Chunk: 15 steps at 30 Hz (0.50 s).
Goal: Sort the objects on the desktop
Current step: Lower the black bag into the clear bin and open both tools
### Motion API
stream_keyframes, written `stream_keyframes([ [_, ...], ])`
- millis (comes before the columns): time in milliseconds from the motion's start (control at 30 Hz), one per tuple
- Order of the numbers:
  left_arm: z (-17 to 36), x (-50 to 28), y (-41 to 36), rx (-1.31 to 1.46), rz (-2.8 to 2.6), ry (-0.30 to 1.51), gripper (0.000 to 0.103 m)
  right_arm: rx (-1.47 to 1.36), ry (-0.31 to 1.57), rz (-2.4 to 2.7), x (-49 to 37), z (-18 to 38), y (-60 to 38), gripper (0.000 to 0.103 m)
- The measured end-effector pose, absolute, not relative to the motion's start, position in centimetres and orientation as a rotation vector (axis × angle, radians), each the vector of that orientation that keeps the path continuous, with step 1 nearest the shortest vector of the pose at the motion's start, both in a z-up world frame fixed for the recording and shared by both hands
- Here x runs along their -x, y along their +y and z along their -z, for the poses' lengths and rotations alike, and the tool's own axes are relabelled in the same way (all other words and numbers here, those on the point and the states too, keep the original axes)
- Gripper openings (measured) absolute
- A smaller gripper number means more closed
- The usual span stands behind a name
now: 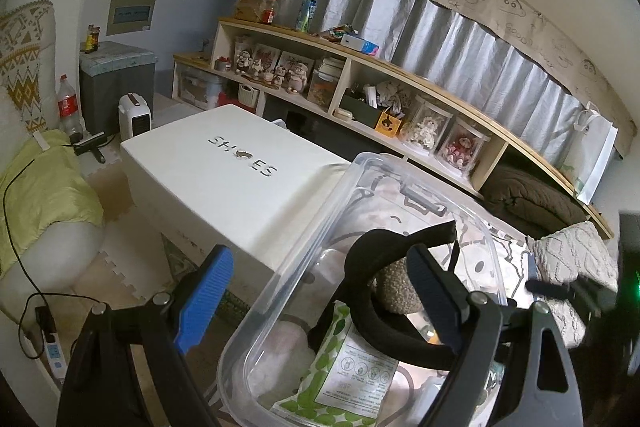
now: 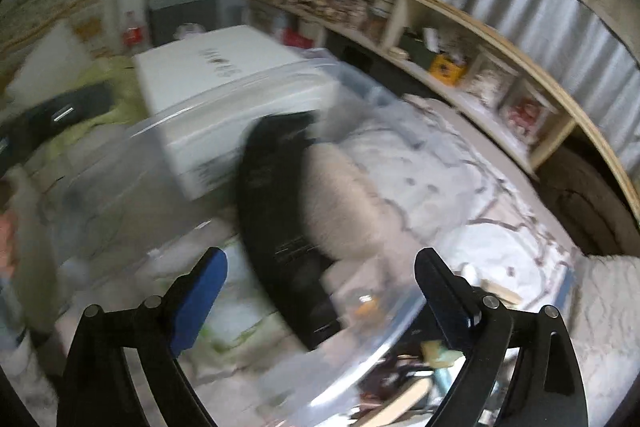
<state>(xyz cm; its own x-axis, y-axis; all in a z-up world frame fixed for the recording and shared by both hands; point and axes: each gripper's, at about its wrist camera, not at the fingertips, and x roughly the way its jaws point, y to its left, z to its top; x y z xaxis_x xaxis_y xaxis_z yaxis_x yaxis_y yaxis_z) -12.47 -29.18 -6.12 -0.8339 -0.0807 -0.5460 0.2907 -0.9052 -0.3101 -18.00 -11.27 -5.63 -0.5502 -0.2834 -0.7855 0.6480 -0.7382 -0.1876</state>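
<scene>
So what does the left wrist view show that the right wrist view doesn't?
Only the left wrist view shows the green-patterned wipes pack clearly in the clear bin, with the left gripper open astride the bin's near wall.

Only the right wrist view, heavily blurred, shows clutter beyond the bin's near rim, too smeared to identify, and the right gripper open and empty.

Both show the bin, the black curved band over a fuzzy beige item, the white shoe box and the wall shelf.

Right wrist view blurred; bin (image 2: 224, 99) contents smeared
</scene>
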Motion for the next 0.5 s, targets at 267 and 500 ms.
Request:
stream_keyframes([
  [267,5.9,12.1,-29.2,-0.791,2.771,0.555,0.089,-1.182,0.693,2.099,18.2,10.5,-14.9,0.024],
  [500,6.6,12.4,-30.1,-0.801,2.737,0.598,0.089,-1.525,0.942,1.803,20.3,16.5,-18.1,0.024],
])
